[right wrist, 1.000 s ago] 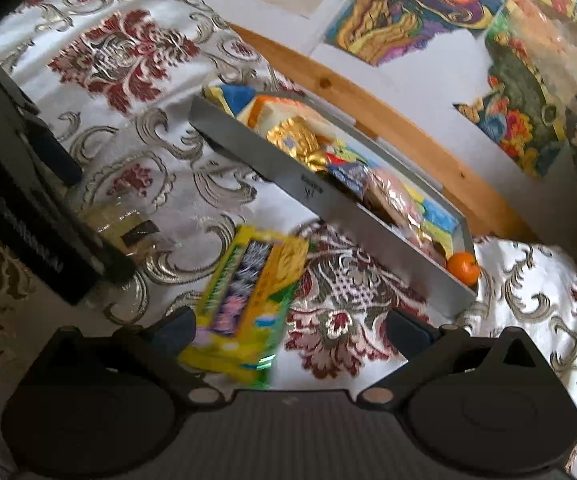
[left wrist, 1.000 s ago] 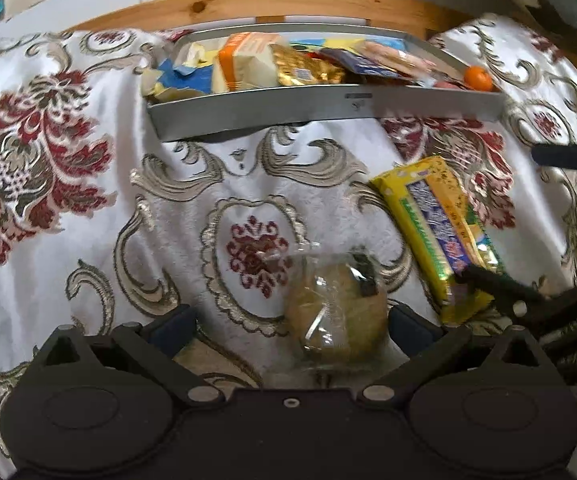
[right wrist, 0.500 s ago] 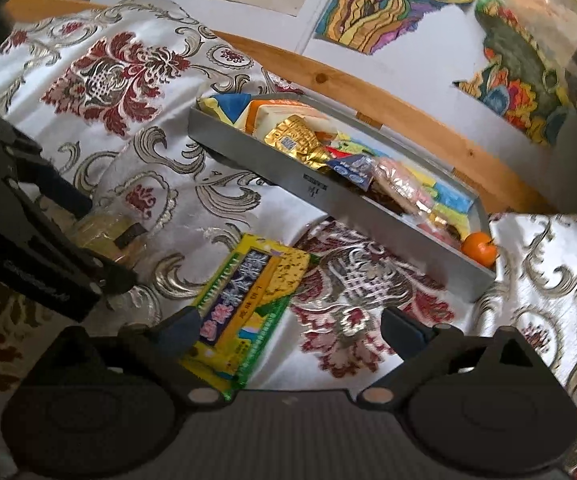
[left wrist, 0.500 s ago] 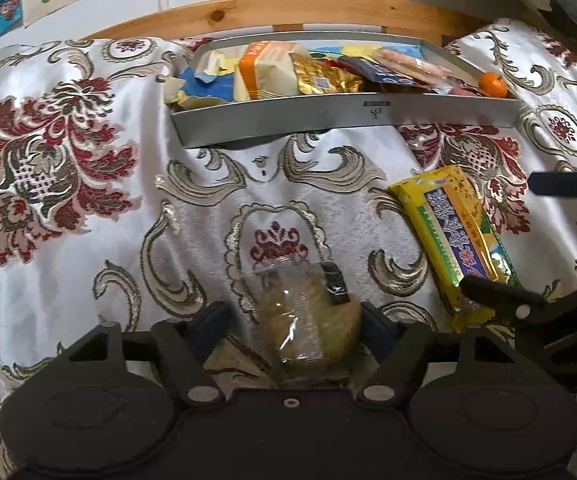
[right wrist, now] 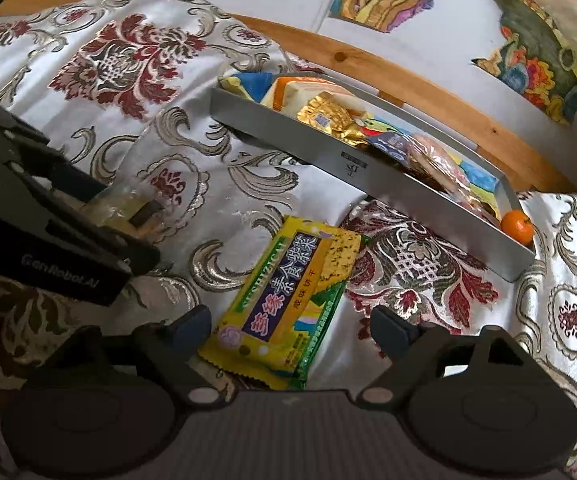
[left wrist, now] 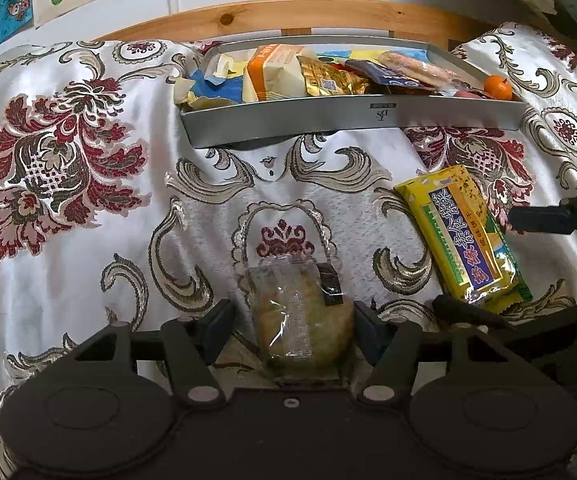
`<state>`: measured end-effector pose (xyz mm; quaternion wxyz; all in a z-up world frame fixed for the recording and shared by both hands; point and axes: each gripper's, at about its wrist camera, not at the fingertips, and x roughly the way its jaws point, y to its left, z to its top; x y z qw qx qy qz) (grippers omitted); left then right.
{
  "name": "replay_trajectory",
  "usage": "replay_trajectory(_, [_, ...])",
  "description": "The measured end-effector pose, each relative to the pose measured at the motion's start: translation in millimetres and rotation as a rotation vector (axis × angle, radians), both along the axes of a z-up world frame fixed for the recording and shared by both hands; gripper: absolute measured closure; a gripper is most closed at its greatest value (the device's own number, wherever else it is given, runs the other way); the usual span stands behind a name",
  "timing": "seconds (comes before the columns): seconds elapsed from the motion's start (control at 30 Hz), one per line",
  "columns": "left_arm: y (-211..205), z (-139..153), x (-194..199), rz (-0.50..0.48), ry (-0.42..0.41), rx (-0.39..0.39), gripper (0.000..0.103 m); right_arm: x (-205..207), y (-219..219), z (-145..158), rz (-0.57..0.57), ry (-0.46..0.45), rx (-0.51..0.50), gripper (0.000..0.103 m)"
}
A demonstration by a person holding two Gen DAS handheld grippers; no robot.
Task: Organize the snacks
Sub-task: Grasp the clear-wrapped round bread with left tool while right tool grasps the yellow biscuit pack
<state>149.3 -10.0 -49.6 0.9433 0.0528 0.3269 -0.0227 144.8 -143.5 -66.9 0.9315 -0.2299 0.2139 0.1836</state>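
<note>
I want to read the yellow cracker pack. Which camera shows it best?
The right wrist view: the yellow cracker pack lies close and nearly whole between that camera's fingers, print facing up. The left wrist view shows it off to the side, slanted and smaller.

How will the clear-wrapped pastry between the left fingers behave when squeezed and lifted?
The clear-wrapped pastry probably crushes easily: it looks soft and crumbly. Its glossy film looks slippery and loose, so it may shift. The left hand-held gripper is closing around it; a gentle squeeze seems wise.
</note>
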Motion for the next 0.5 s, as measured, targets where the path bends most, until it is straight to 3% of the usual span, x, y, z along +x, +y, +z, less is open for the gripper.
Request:
replay_trajectory(0.27, [-0.4, 0.3, -1.3, 0.003, -0.005, 0.006, 0.047, 0.9, 2.4, -4.5, -0.046, 0.021, 0.044, 0.025])
replay_trajectory(0.5, [-1.1, 0.4, -1.8, 0.005, -0.007, 0.005, 0.047, 1.4, 0.1, -4.0, -0.049, 0.060, 0.095, 0.034])
